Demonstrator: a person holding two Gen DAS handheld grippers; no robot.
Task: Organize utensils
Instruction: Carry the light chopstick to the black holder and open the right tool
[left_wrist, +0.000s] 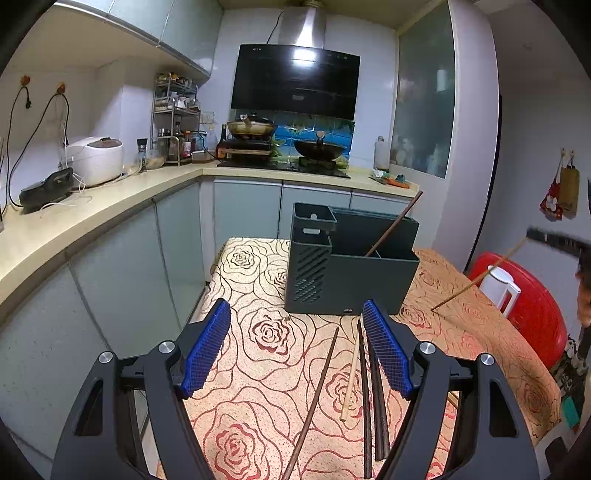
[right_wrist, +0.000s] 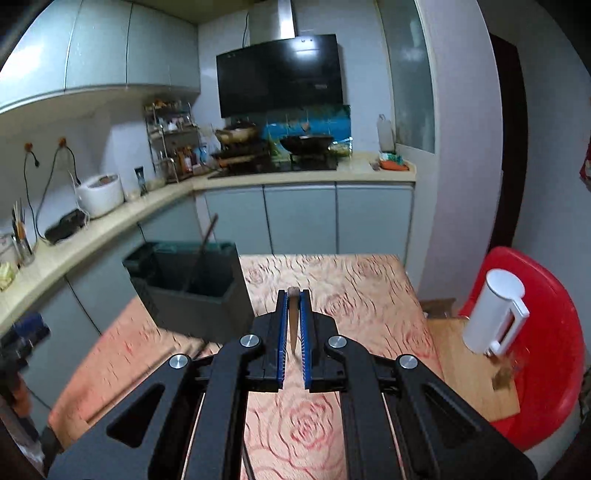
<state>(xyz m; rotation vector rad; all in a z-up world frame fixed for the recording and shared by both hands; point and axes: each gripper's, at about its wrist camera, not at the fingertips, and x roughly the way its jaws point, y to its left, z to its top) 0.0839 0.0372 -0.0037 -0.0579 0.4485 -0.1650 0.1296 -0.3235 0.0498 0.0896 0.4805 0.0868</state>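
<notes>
A kitchen, mid-tidying: the right hand-held gripper (right_wrist: 294, 295) is pressed together on a single light wooden chopstick (right_wrist: 293, 325), pinched between its blue pads, with one end poking just past the fingertips and the rest running back under the jaws; in the left wrist view the same stick (left_wrist: 476, 280) hangs tilted in the air above the right edge of the rose-patterned counter (left_wrist: 258, 288), its lower tip close to the cloth. The left hand-held gripper (left_wrist: 295, 345) is spread wide and holds nothing, poised low over the near edge of the counter, where several more chopsticks (left_wrist: 364, 391), dark ones and a pale one, lie loose just beside its right finger. The dark utensil holder (left_wrist: 351, 273) stands toward the far edge of the counter, with one dark chopstick (left_wrist: 393, 223) already leaning in a compartment. The risks from here appear to lie in the thinness of the grip: a round stick caught along the pads could pivot or slide out on the way across, falling to the counter or off its right edge toward the red stool (right_wrist: 546, 332) and white jug (right_wrist: 495, 314). Coming in at a tilt, its tip might strike the holder's rim or a divider instead of dropping into a slot, or knock the leaning stick. A careless sweep by the spread left gripper could scatter the loose sticks off the near edge.
</notes>
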